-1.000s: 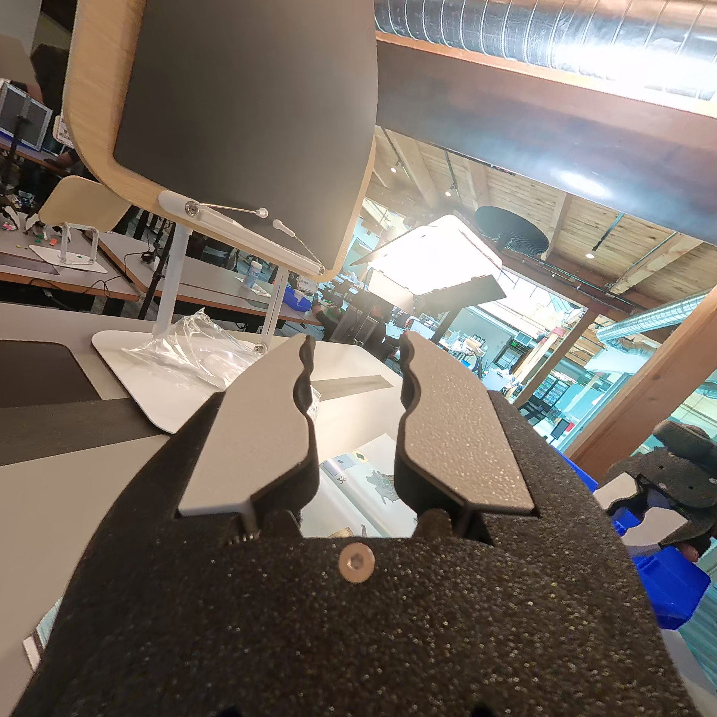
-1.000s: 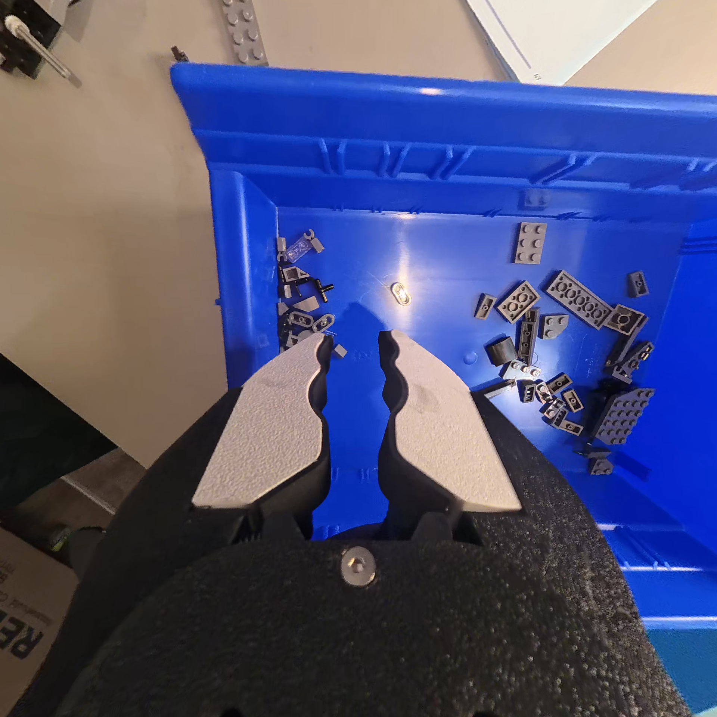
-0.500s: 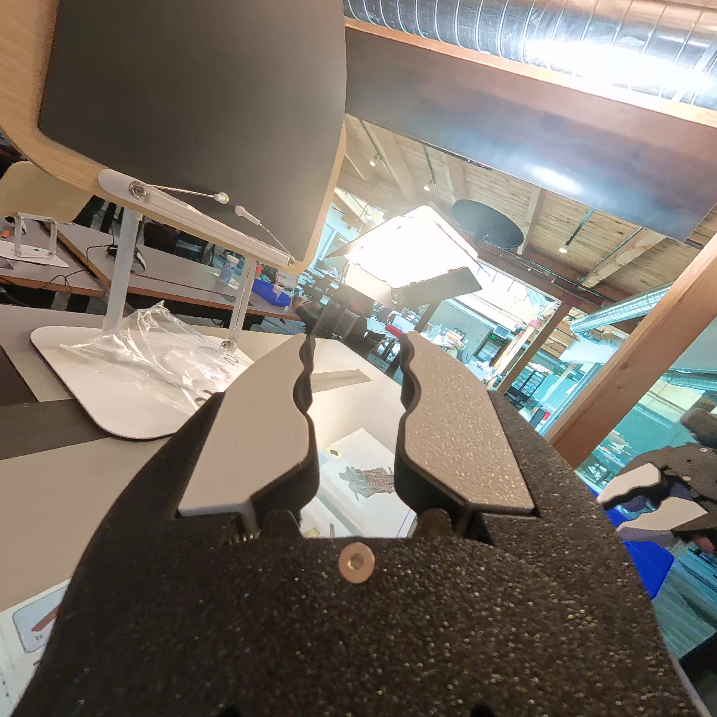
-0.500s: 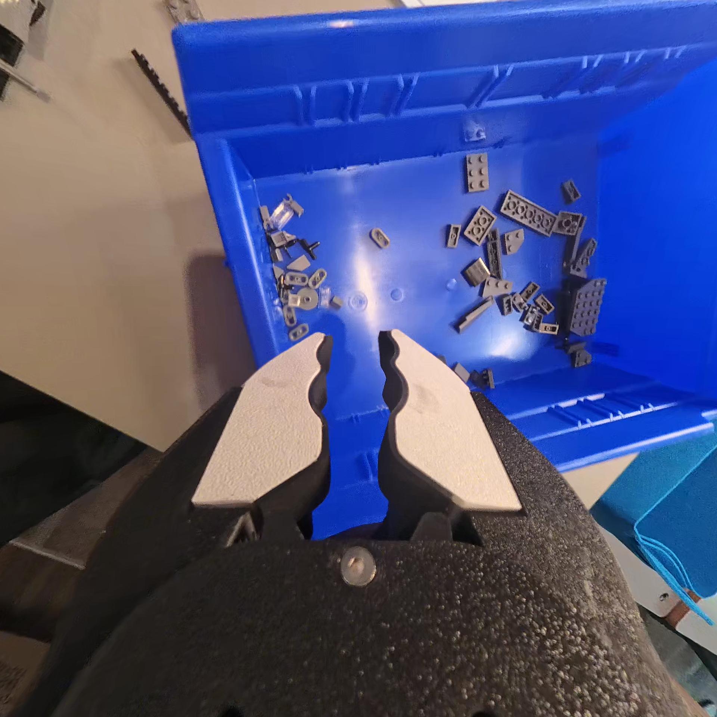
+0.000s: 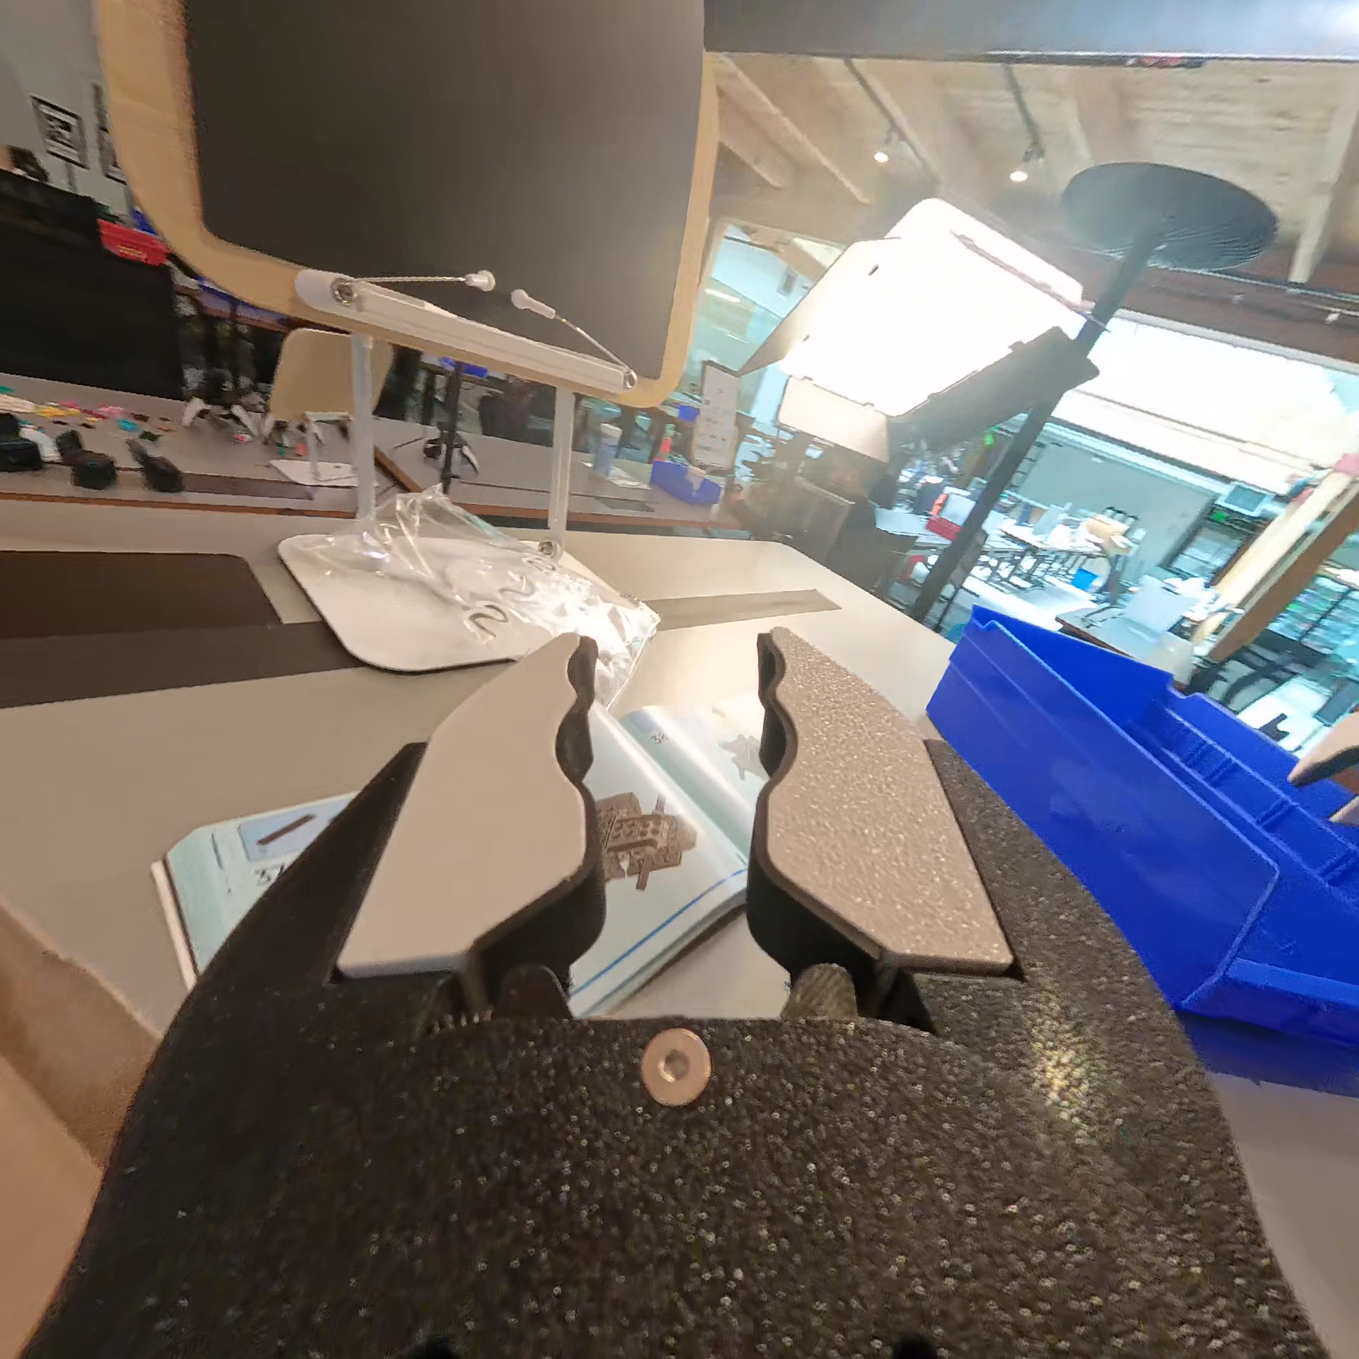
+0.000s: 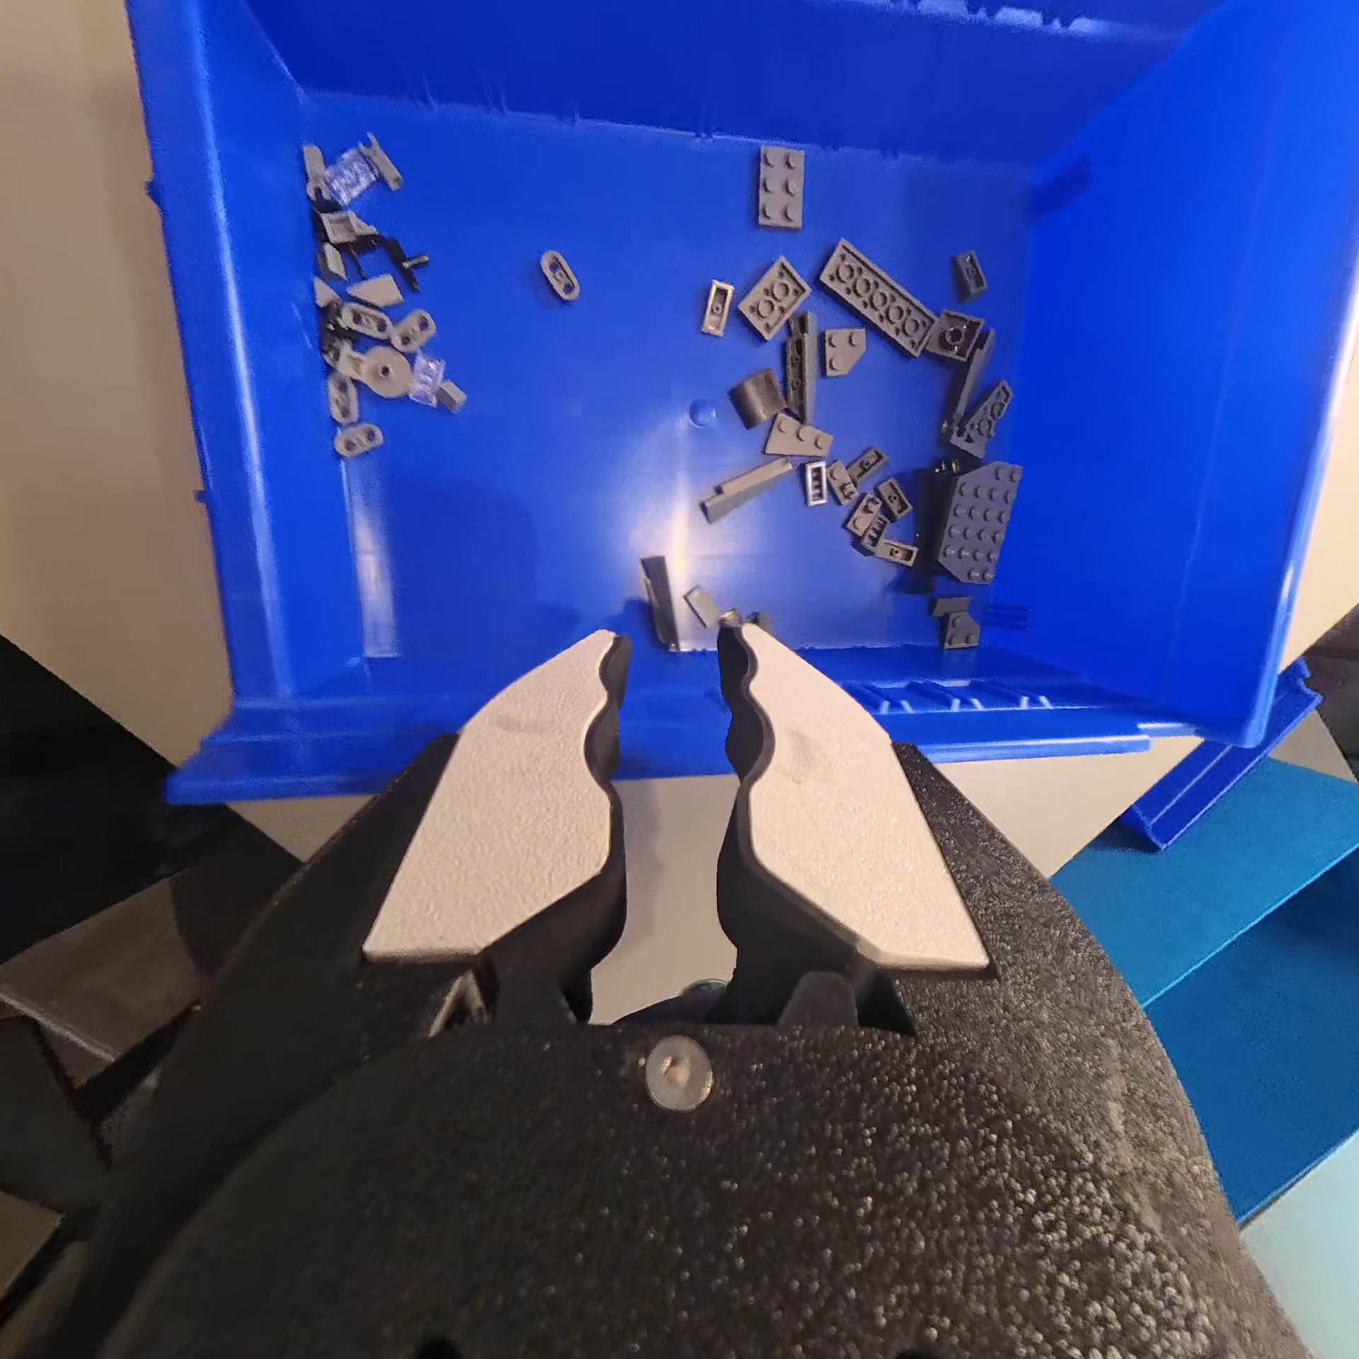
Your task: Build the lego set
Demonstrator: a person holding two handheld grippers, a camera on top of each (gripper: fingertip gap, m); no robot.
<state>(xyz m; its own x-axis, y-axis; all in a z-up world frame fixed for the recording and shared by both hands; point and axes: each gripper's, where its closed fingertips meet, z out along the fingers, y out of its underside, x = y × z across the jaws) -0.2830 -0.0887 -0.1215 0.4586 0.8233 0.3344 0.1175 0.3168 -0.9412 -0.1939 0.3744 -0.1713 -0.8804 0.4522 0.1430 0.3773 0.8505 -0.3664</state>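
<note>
While both claws hang apart and pinch nothing, no brick is picked up. The left gripper [image 5: 671,651] floats over one open picture booklet [image 5: 662,801], near one crinkly clear bag [image 5: 507,581]. The right gripper [image 6: 673,640] points into one blue bin [image 6: 220,368] holding dozens of little grey bricks [image 6: 875,294].

The left tool [image 5: 671,654] sits at the frame's centre, its fingers spread wide with nothing between them. The right tool [image 6: 673,640] (narrower gap) likewise grips nothing, angled downward.
</note>
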